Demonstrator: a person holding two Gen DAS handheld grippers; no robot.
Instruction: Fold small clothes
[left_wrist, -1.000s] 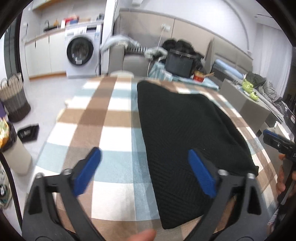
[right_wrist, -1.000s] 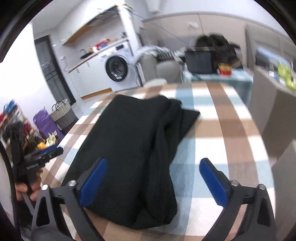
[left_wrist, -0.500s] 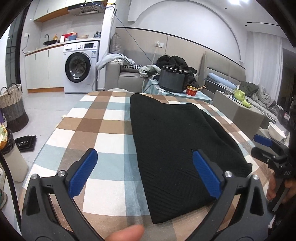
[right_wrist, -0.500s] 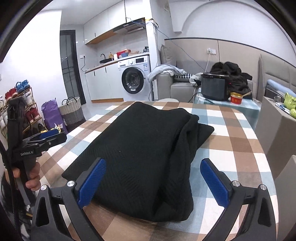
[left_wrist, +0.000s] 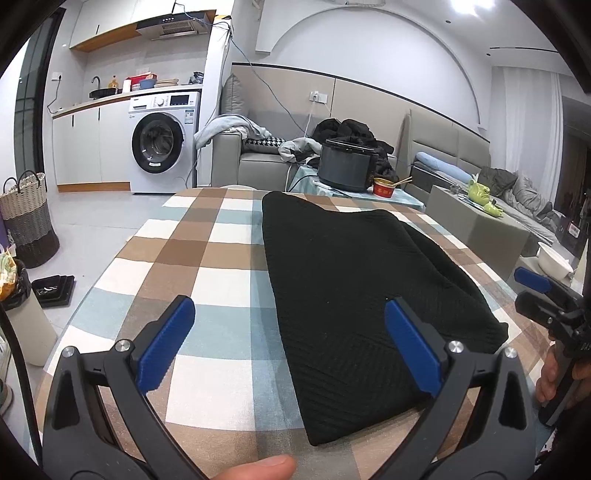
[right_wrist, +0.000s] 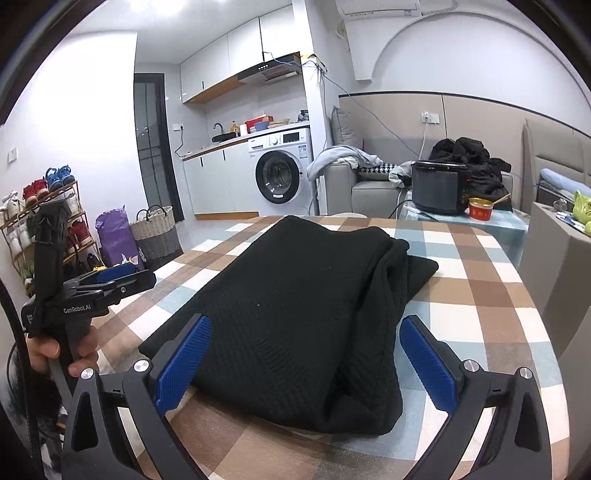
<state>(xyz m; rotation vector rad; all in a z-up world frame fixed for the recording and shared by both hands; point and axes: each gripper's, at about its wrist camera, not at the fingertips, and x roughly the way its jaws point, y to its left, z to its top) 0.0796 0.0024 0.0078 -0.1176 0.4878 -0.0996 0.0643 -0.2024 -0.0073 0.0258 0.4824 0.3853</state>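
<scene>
1. A black knit garment lay folded on a table covered by a brown, white and pale-blue checked cloth. Its long axis ran away from the cameras toward the far table edge.
2. The garment's left side formed a smooth, straight fold. On its right side, layered edges were stacked in ridges, clearest in the right wrist view.
3. The left gripper was held above the near table edge with its blue-padded fingers spread wide, holding nothing. Its right finger overlapped the garment's near corner in the picture; whether it touched the fabric could not be told.
4. The right gripper was likewise wide open and empty, framing the garment's near end between its pads.
5. A person's hand gripped the handle of the left gripper at the left margin of the right wrist view.
6. Beyond the table stood a washing machine, a grey sofa with heaped clothes, and a dark cooker pot beside a red bowl.
</scene>
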